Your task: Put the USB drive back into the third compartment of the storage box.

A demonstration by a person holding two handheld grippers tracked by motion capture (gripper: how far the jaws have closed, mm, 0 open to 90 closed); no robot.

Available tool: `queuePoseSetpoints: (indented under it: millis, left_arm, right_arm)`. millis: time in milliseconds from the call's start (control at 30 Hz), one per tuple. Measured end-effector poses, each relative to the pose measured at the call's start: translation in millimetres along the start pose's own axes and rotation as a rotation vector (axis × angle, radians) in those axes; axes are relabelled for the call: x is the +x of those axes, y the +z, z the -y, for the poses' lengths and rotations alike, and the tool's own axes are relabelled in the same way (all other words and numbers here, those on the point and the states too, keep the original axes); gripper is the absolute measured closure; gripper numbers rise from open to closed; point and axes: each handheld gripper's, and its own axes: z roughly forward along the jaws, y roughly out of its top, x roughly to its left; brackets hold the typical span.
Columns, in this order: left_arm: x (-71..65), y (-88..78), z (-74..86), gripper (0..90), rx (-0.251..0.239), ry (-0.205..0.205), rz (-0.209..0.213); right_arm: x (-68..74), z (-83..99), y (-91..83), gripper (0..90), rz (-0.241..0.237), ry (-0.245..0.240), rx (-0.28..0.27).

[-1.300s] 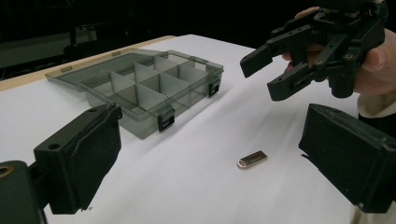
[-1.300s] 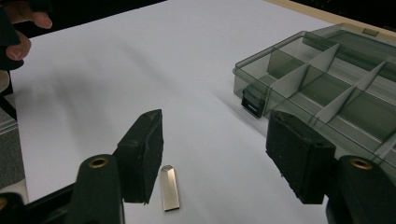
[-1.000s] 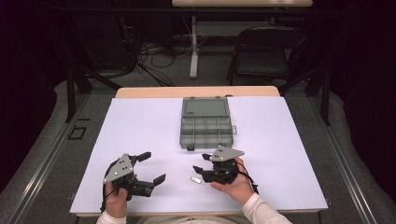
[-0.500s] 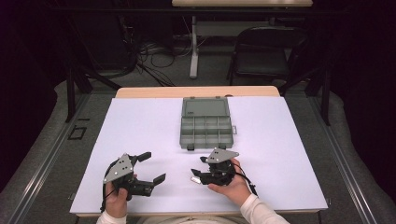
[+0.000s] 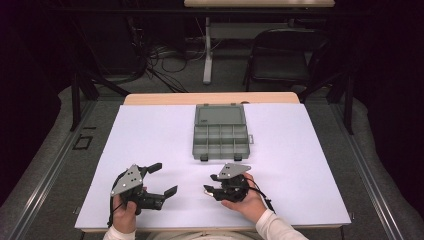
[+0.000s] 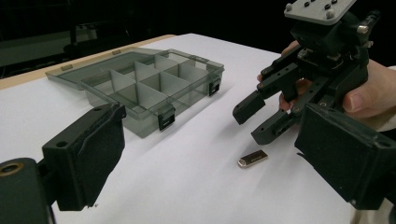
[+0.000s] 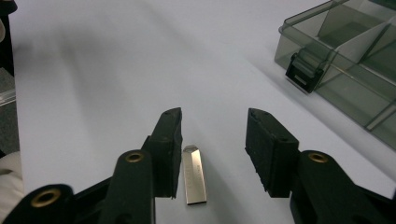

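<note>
1. Silver, flat metal USB stick [image 7: 194, 173] lying bare on the white paper-covered surface [image 5: 150, 135], near the front edge and well short of the organiser; also seen from the left gripper view [image 6: 252, 158].
2. Right claw [image 7: 212, 154] set low over the stick with both black jaws spread, holding nothing; stick lies between them, off-centre, just beside one jaw and apart from the other.
3. Left claw [image 5: 161, 177] resting open and empty off to the side, well apart from the stick, playing no part for now.
4. Smoky grey translucent plastic organiser box [image 5: 220, 134] sitting farther back on the surface, lid laid flat open behind it, compartments looking empty, black latches facing the person.
5. Step in hand, as a judgement: the approach for a pick, claw lined up but not yet closed.
6. Next move calls for: centring the jaws so the stick sits midway, dropping the tips fully down to the paper since the stick is very thin, then closing across its narrow width.
7. Worth watching: smooth metal and a low profile, so likely to skid or tip out of a shallow or lopsided pinch.
</note>
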Motion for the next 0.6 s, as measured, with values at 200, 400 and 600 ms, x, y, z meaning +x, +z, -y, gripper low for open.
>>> queuePoseSetpoints:
  millis: [200,400,600]
  left_arm:
    - [-0.1,0.2,0.1,8.1,0.0,-0.001,0.001]
    - [0.0,0.2,0.0,8.3,0.0,0.001,0.0]
    - [0.0,0.6,0.3,8.4,0.001,-0.006,0.001]
  right_arm:
    - [0.7,4.5,3.7,61.2,-0.015,0.001,0.025]
    - [0.6,7.4,5.6,64.3,-0.04,0.001,0.025]
    - [0.1,9.2,6.6,64.9,-0.038,0.001,0.026]
